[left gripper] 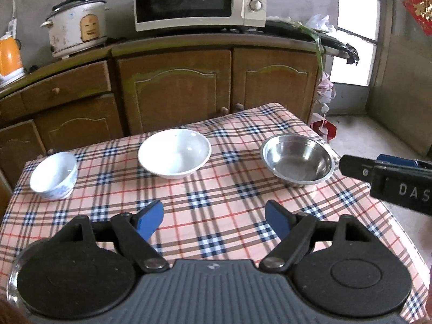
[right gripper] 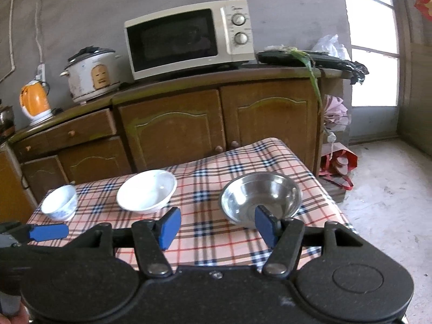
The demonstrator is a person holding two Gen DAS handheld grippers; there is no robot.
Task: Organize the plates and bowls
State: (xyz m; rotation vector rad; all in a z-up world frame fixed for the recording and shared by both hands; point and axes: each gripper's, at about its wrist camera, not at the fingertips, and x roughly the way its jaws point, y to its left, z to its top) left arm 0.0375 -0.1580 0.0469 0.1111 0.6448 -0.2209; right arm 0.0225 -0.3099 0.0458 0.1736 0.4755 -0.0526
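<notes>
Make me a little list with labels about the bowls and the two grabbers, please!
bowls on table: three, apart, in a row, all look empty
left: small blue-patterned bowl
middle: wide white bowl
right: steel bowl
table cover: checked cloth
left gripper: open, holding nothing
right gripper: open, holding nothing, nearest the steel bowl

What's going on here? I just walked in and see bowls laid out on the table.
A person holds a gripper in each hand above a checked tablecloth. Three bowls sit apart in a row: a small blue-patterned bowl, a white bowl and a steel bowl. The left gripper and right gripper are both open, holding nothing; the right one is nearest the steel bowl.
</notes>
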